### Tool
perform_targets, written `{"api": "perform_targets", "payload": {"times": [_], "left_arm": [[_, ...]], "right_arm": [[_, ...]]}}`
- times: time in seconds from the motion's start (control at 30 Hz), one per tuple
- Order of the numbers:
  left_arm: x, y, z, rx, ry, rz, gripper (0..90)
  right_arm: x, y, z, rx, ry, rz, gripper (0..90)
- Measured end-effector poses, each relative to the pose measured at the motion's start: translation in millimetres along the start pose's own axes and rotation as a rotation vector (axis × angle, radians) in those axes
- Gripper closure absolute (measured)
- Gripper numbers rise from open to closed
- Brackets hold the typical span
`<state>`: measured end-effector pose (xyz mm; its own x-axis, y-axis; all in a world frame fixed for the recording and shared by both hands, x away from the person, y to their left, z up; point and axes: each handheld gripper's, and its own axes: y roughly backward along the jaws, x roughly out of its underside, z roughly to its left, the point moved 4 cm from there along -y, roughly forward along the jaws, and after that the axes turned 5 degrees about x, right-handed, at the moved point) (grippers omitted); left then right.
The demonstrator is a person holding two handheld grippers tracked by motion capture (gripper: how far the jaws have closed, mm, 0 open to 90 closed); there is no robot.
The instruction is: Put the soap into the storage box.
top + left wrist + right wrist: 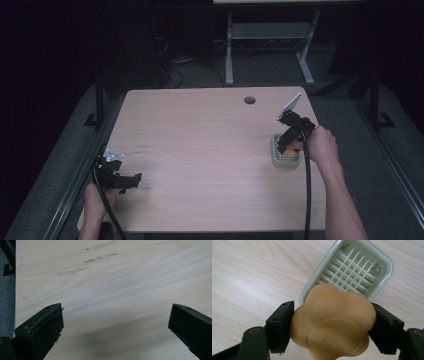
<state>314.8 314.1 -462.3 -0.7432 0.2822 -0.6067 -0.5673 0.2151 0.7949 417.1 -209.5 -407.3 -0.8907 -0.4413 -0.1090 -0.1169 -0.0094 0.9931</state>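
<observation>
A lobed, flower-shaped orange soap bar [332, 321] sits clamped between the two black jaws of my right gripper [332, 326], held just above the near rim of a pale green slatted soap dish [384, 261]. In the high view the right gripper [287, 142] hovers over the dish [280, 161] at the table's right side, with the orange soap [290, 150] under the hand. My left gripper [131, 181] rests near the table's front left corner, its jaws spread wide over bare wood [115, 315] with nothing between them.
The light wooden table [200, 150] has a round cable hole [249, 100] at the back and faint smudge marks [75, 270] near the left gripper. A desk frame [270, 45] stands on the floor behind. Black rails run along both sides.
</observation>
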Motion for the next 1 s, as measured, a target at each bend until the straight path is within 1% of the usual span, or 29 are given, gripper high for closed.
{"api": "perform_targets", "payload": {"times": [0.17,0.27,0.3,0.4,0.77,0.8,0.83,0.93,1.0], "left_arm": [[-0.2,-0.3,-0.2,-0.001,-0.001,0.001,0.0],[-0.3,-0.4,-0.4,0.000,0.000,0.000,0.0],[-0.3,-0.4,-0.5,0.000,0.000,0.001,0.0],[-0.3,-0.3,-0.3,-0.001,-0.001,0.001,0.0],[-0.3,-0.5,-0.7,0.000,0.000,0.000,0.0],[-0.5,-0.6,-0.9,0.000,0.000,-0.001,0.0],[-0.4,-0.7,-0.8,0.000,0.000,-0.001,0.0],[-0.4,-0.9,-1.0,0.000,0.004,-0.002,0.0],[-0.4,-0.9,-1.0,0.001,0.002,-0.001,0.0]], "right_arm": [[-1.0,-1.4,-3.2,-0.001,-0.008,-0.003,27.0],[-1.8,-2.3,-2.7,0.001,-0.015,-0.004,27.0],[-2.1,-2.7,-3.3,0.002,-0.007,-0.004,27.0],[-4.5,-4.6,-3.1,0.005,-0.012,-0.011,27.0],[-7.1,-10.4,-3.1,0.001,-0.020,-0.009,27.0],[-7.4,-12.1,-3.9,0.005,-0.013,-0.008,27.0],[-7.7,-13.0,-3.8,0.006,-0.020,-0.009,26.9],[-8.3,-15.2,-4.1,0.004,-0.020,-0.013,27.0],[-8.5,-20.0,-4.4,0.004,-0.020,-0.004,27.0]]}}
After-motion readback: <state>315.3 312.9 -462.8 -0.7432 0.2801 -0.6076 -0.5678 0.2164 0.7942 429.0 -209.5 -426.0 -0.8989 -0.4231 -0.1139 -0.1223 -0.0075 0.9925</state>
